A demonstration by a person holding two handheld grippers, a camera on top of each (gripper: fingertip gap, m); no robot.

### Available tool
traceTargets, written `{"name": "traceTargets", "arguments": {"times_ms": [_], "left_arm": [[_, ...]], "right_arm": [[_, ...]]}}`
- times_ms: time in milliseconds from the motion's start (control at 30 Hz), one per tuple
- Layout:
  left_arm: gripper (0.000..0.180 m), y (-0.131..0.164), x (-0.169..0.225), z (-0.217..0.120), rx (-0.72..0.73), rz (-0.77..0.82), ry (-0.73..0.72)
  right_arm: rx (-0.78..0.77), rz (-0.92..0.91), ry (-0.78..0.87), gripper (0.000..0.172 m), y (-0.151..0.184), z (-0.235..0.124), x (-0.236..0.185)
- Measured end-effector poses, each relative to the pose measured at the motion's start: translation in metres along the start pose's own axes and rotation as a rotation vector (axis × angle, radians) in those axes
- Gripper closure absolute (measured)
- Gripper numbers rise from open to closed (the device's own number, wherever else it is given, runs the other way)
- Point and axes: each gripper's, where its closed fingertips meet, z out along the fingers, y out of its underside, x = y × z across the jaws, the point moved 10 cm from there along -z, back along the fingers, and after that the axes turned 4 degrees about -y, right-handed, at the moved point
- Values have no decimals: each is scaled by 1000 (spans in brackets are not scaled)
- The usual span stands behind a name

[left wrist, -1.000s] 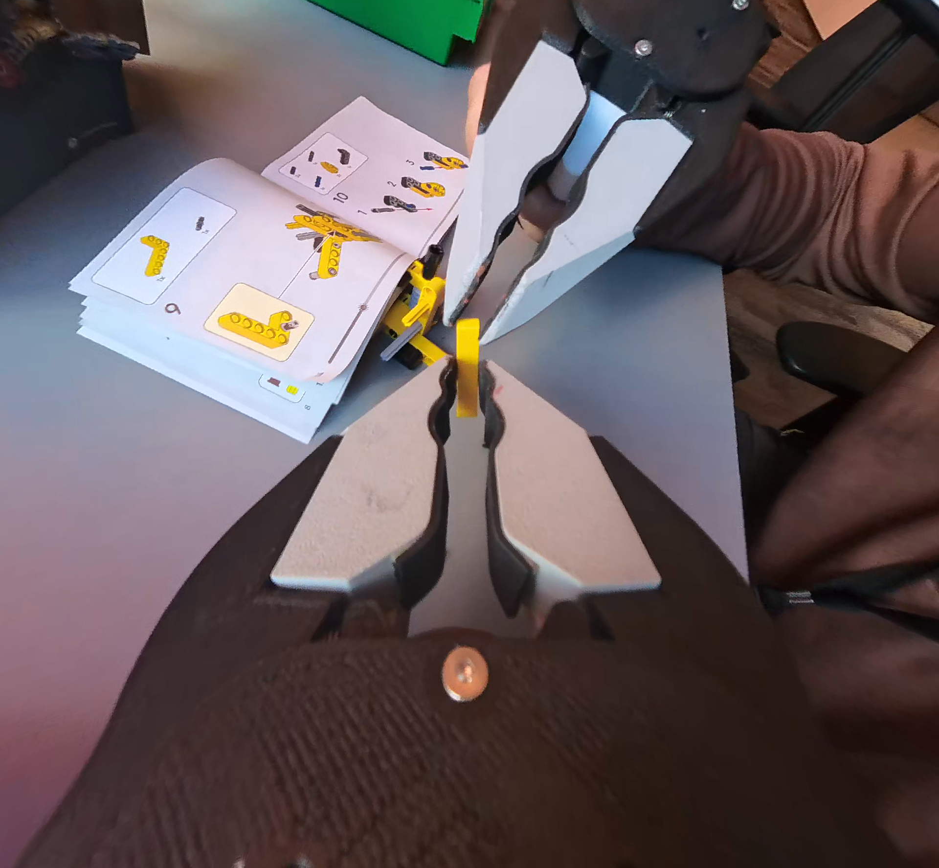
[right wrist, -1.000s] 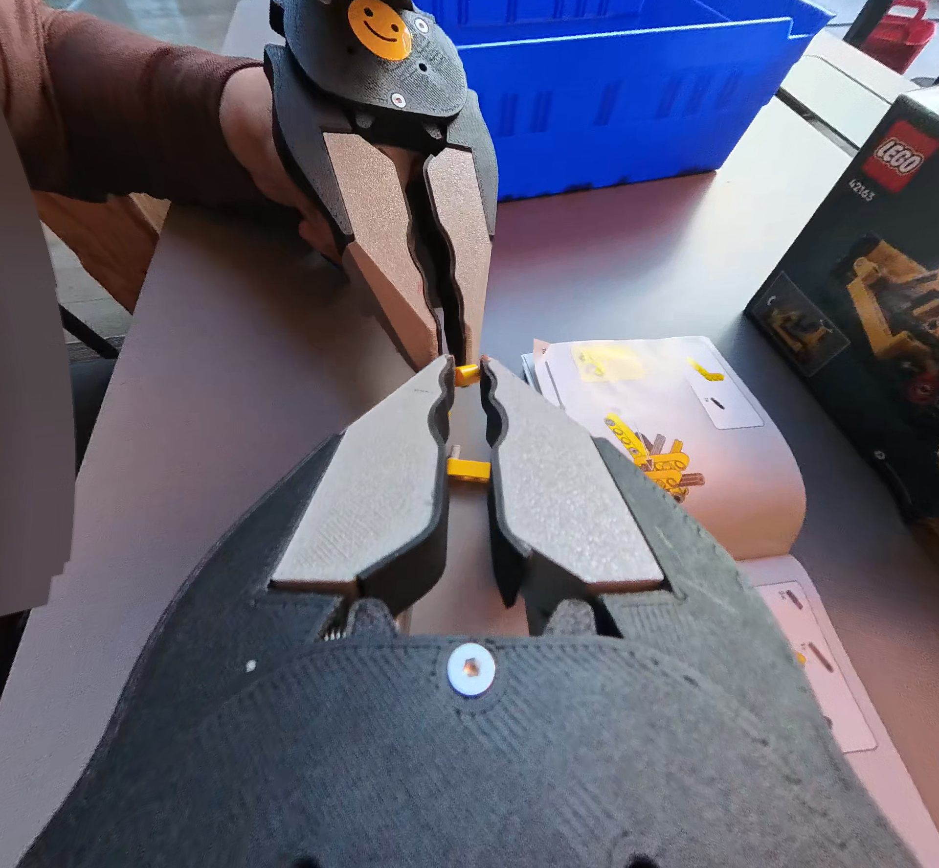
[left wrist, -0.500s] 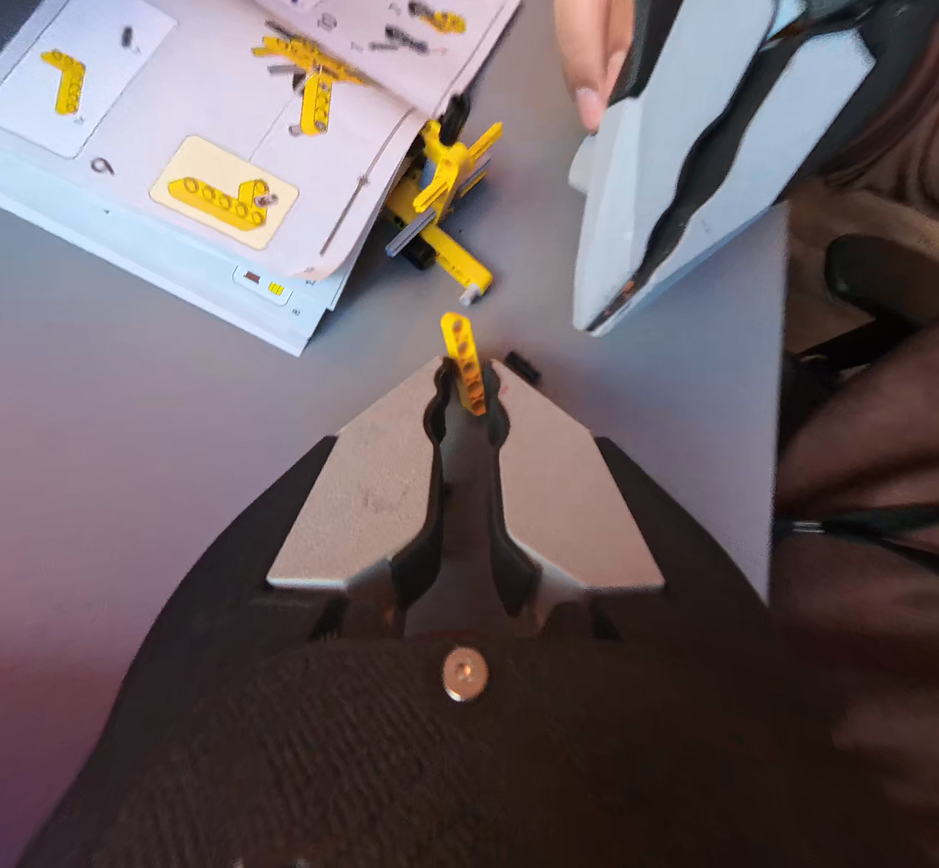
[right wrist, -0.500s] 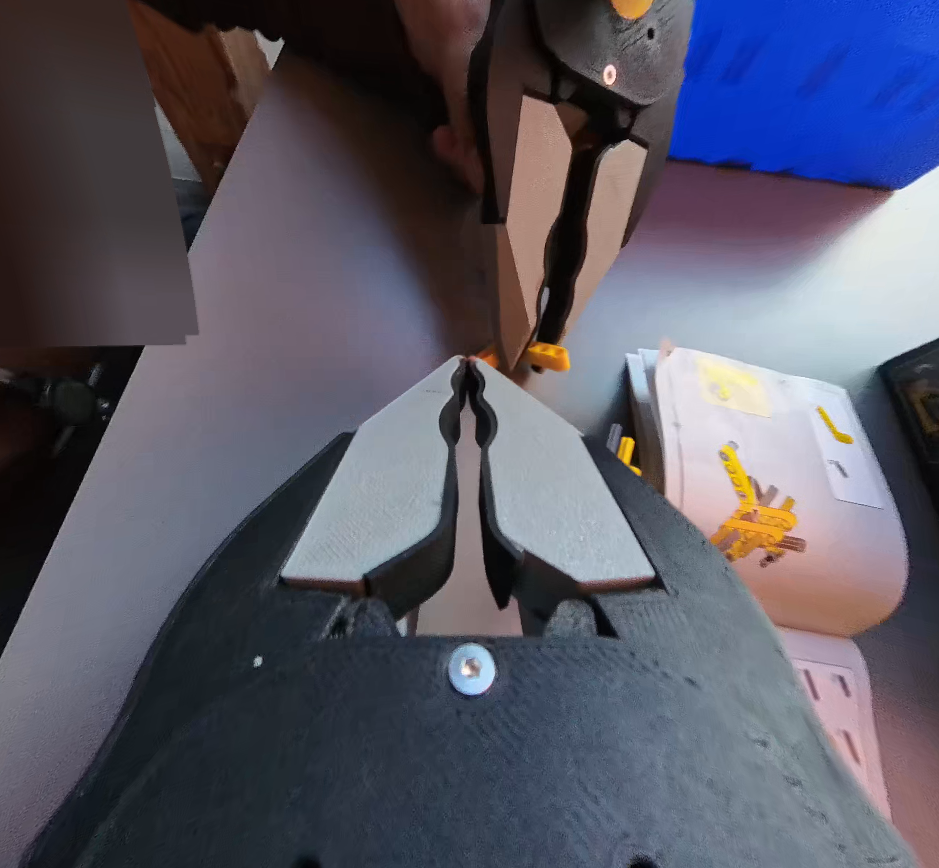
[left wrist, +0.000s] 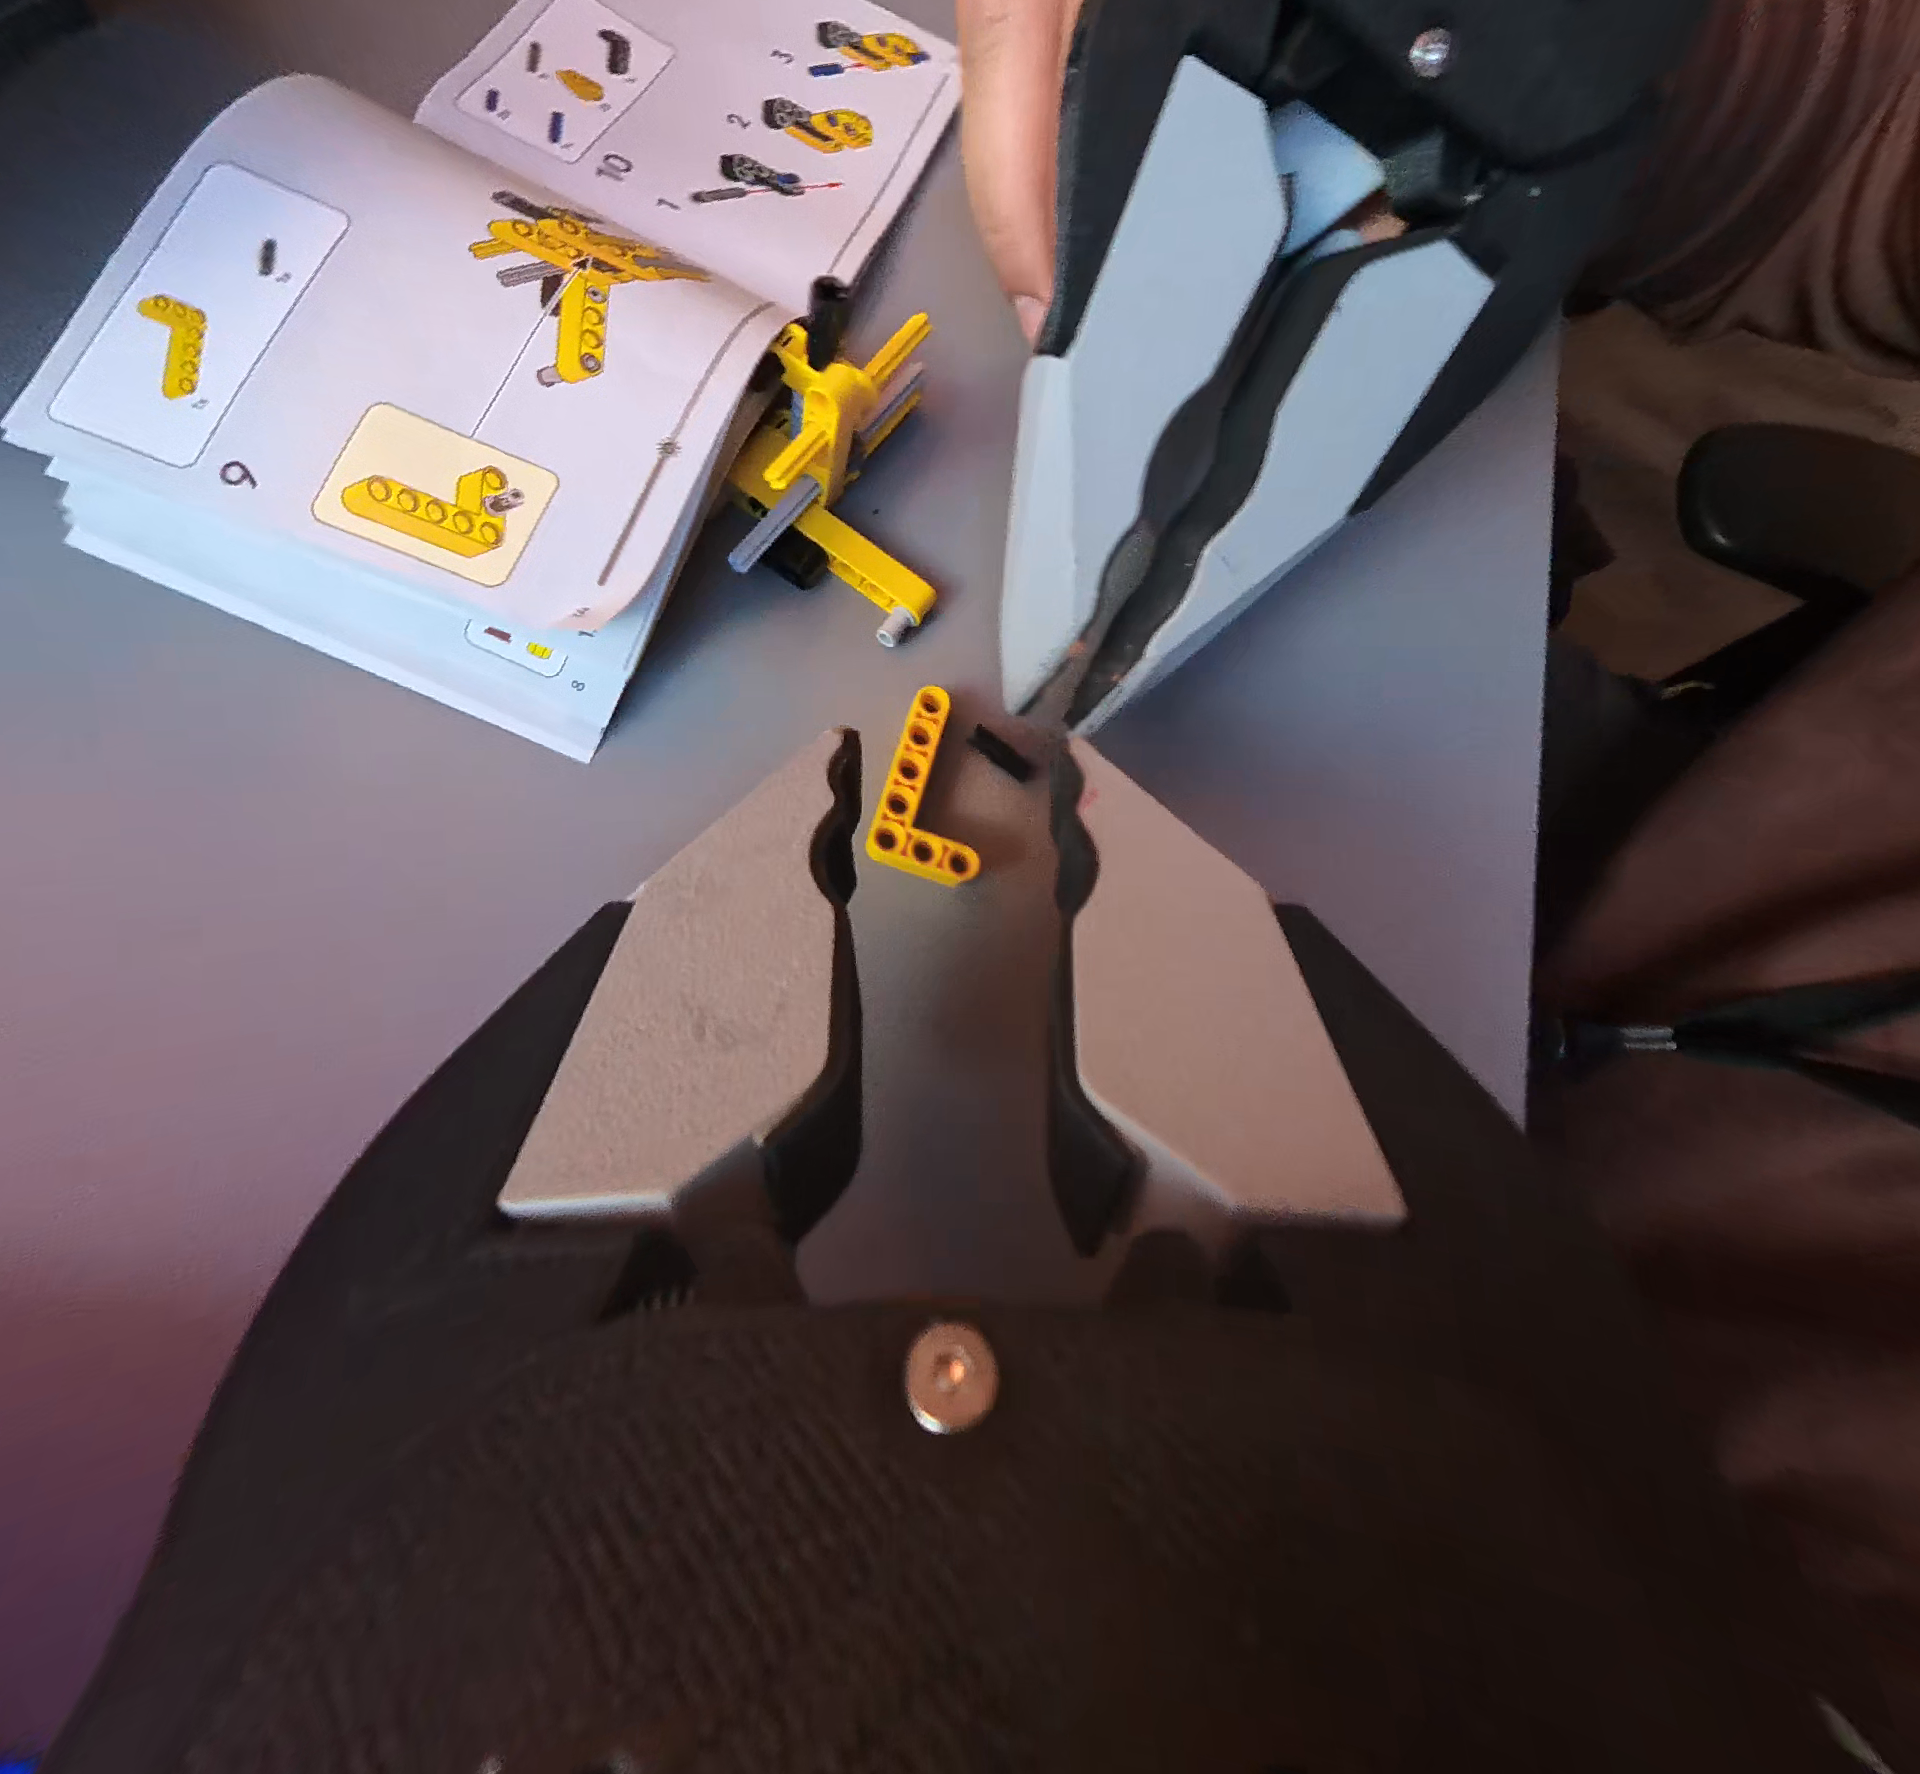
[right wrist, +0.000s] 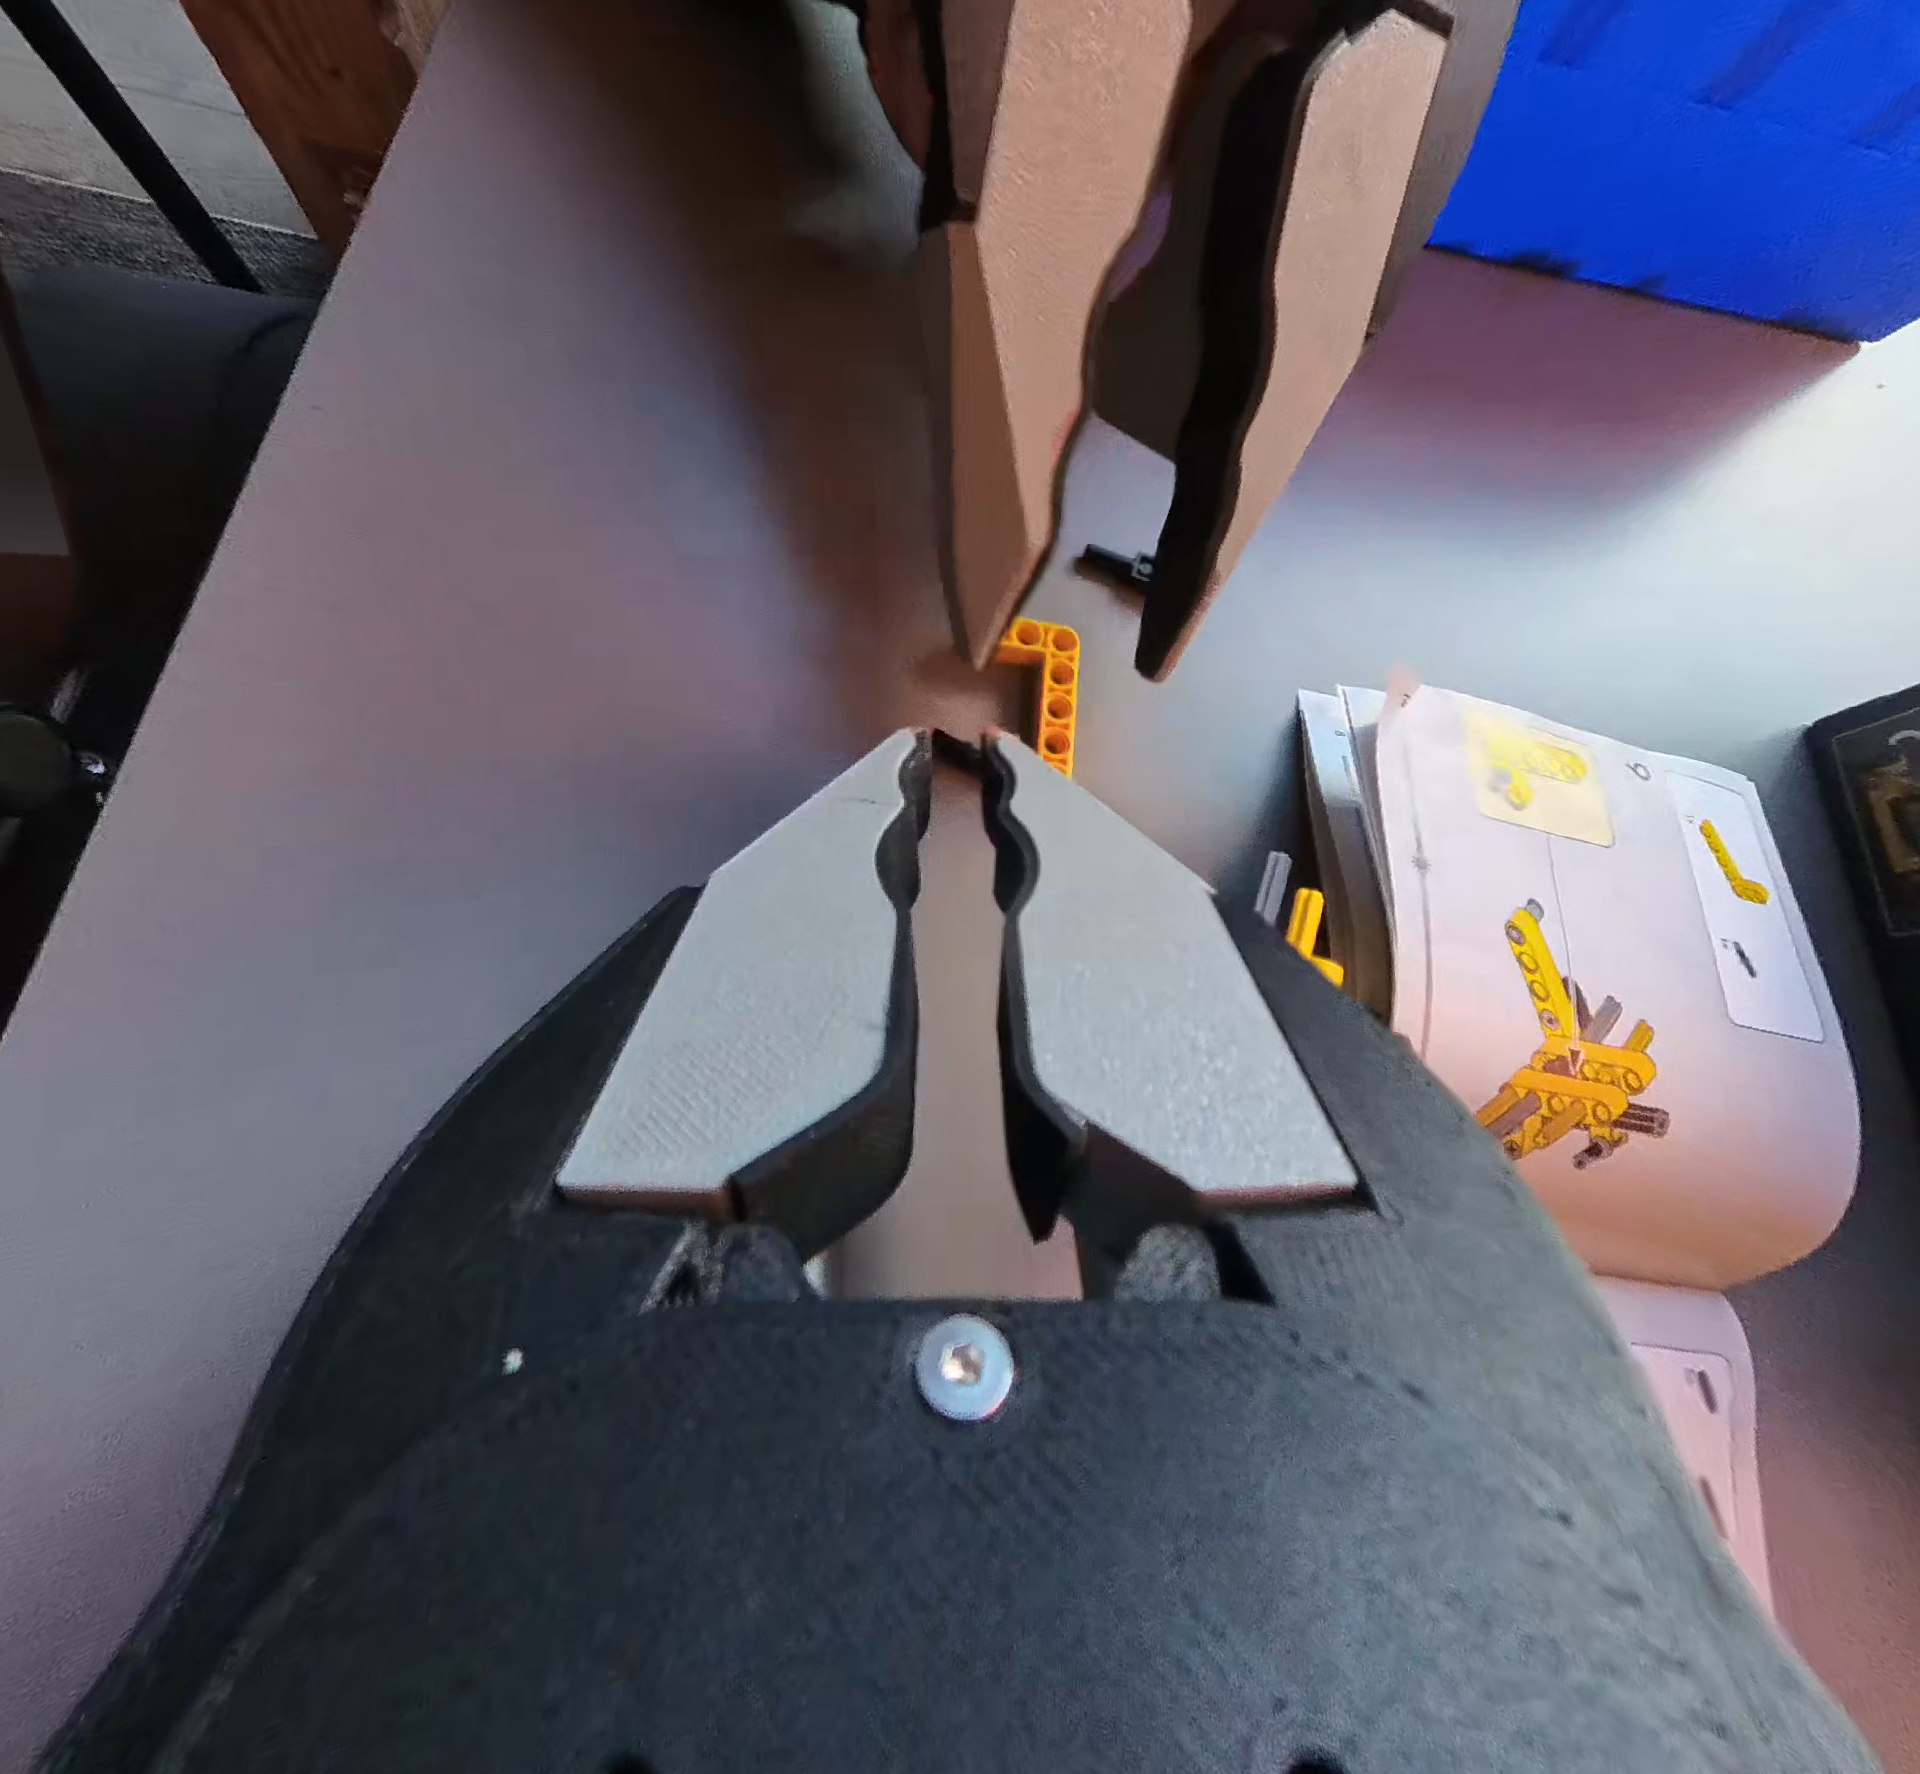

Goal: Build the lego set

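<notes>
- Yellow L-shaped beam (left wrist: 914,805) is lying flat on the grey desk (left wrist: 312,893), holes facing up, sitting between the left claw (left wrist: 951,758) tips.
- Left claw is standing wide open, neither pad touching the beam, so nothing is gripped; it is only framing the piece.
- Small black pin (left wrist: 1000,754) is lying on the desk just beside the beam's long arm, under the right claw (right wrist: 958,745) tips.
- Right claw is nearly shut, a dark bit showing right at its tips; I cannot tell whether the pads are pinching it.
- Partly built yellow assembly (left wrist: 831,467) is resting near the beam, tucked against the open instruction booklet (left wrist: 416,353).
- Blue bin (right wrist: 1714,62) is sitting at the far end of the desk, well apart.
</notes>
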Motion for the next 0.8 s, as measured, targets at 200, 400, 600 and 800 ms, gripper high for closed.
{"name": "traceTargets", "arguments": {"times_ms": [200, 400, 600, 800], "left_arm": [[143, 8, 4, -4, -96, 107, -20], [145, 13, 7, 4, -155, 134, -24], [157, 14, 17, 6, -173, 152, 68], [160, 14, 19, 9, -167, 177, 75]], "right_arm": [[-38, -10, 8, 165, 3, 3, 0], [-50, 0, 14, 166, 4, 2, 2], [-59, 40, 100, 171, 4, 2, 10], [-72, 22, 124, 172, 1, 11, 8]]}}
